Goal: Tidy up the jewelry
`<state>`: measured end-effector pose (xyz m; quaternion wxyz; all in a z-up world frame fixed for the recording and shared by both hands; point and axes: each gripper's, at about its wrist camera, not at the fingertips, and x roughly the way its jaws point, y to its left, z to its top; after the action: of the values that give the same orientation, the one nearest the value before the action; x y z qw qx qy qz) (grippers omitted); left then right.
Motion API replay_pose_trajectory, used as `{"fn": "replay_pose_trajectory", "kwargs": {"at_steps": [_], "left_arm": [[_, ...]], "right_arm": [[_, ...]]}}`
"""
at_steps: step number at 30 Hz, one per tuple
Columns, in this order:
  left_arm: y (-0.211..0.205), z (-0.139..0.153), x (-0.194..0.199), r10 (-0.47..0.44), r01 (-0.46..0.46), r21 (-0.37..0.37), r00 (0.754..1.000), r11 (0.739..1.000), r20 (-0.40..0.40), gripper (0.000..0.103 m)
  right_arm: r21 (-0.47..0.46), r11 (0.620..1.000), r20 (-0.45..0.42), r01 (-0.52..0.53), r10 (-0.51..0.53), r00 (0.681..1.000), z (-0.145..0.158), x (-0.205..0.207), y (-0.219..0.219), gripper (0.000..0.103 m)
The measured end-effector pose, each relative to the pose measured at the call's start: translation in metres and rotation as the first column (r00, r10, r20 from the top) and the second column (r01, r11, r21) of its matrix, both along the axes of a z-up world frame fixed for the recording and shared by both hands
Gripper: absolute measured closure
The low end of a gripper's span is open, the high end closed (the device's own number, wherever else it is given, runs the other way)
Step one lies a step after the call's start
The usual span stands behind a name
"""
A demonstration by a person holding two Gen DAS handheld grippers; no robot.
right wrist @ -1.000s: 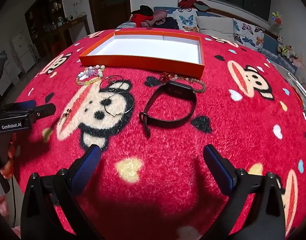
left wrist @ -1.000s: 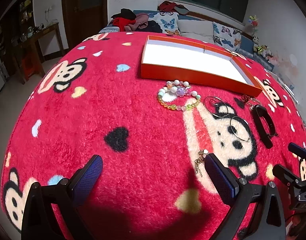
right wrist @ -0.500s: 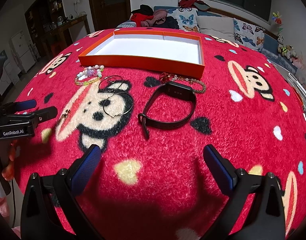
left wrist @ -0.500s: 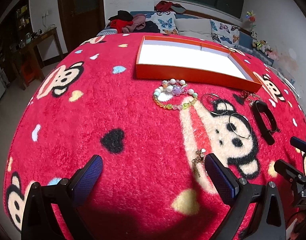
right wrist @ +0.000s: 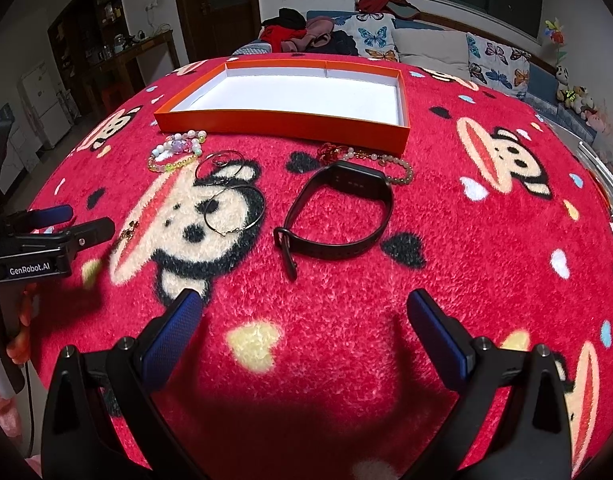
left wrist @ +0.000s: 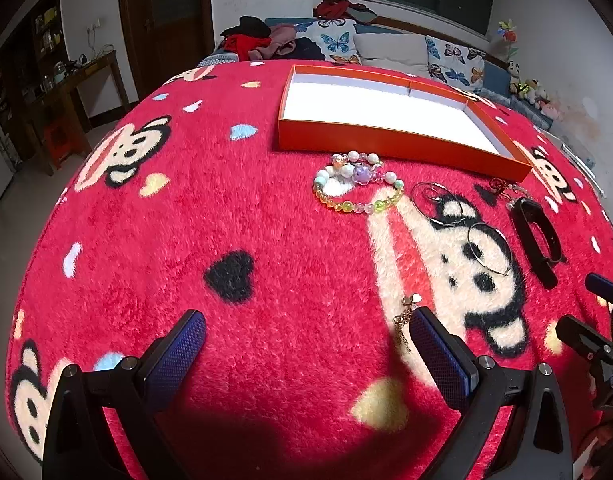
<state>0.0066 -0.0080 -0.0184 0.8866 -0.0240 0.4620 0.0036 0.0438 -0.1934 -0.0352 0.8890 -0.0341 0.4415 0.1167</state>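
Note:
An empty orange tray (left wrist: 386, 140) (right wrist: 282, 122) with a white floor lies at the far side of the red monkey-print blanket. In front of it lie beaded bracelets (left wrist: 356, 184) (right wrist: 176, 154), two thin hoop rings (left wrist: 458, 216) (right wrist: 226, 188), a black watch band (left wrist: 536, 236) (right wrist: 338, 216), a red-and-pearl bead chain (right wrist: 366, 156) and a small gold chain (left wrist: 404, 320) (right wrist: 126, 232). My left gripper (left wrist: 306, 344) (right wrist: 62, 220) is open, its right finger beside the gold chain. My right gripper (right wrist: 306, 328) (left wrist: 590, 308) is open and empty, just short of the watch band.
The blanket (left wrist: 226, 220) curves down at its edges. A sofa with butterfly cushions (left wrist: 386, 44) and piled clothes (left wrist: 262, 40) stands behind it. A wooden desk (left wrist: 78, 76) and a door stand at the left.
My left gripper has moved forward and to the right, so the gold chain now lies beside its right finger. My right gripper has barely moved.

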Motion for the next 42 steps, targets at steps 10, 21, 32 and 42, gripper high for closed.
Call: {"fn": "replay_pose_trajectory", "kwargs": {"at_steps": [10,21,32,42], "left_arm": [[-0.002,-0.003,0.003,0.004,-0.004,0.001,1.0,1.0,-0.007,0.0],[-0.001,-0.005,0.006,-0.001,0.001,-0.007,1.0,1.0,-0.009,0.0],[-0.002,-0.009,0.013,-0.023,0.023,-0.005,0.999,1.0,-0.025,0.0],[-0.014,-0.007,0.01,-0.126,0.126,-0.04,0.992,0.991,0.003,0.0]], "right_arm": [[0.021,1.0,-0.012,0.02,-0.02,1.0,-0.001,0.004,-0.007,0.0],[0.052,0.997,-0.012,0.051,-0.05,0.999,0.006,0.021,-0.015,0.001],[0.091,0.99,-0.04,0.11,-0.107,0.993,0.007,0.063,-0.019,0.006],[0.092,0.985,-0.115,0.143,-0.132,0.984,-0.011,0.089,-0.022,0.021]]}}
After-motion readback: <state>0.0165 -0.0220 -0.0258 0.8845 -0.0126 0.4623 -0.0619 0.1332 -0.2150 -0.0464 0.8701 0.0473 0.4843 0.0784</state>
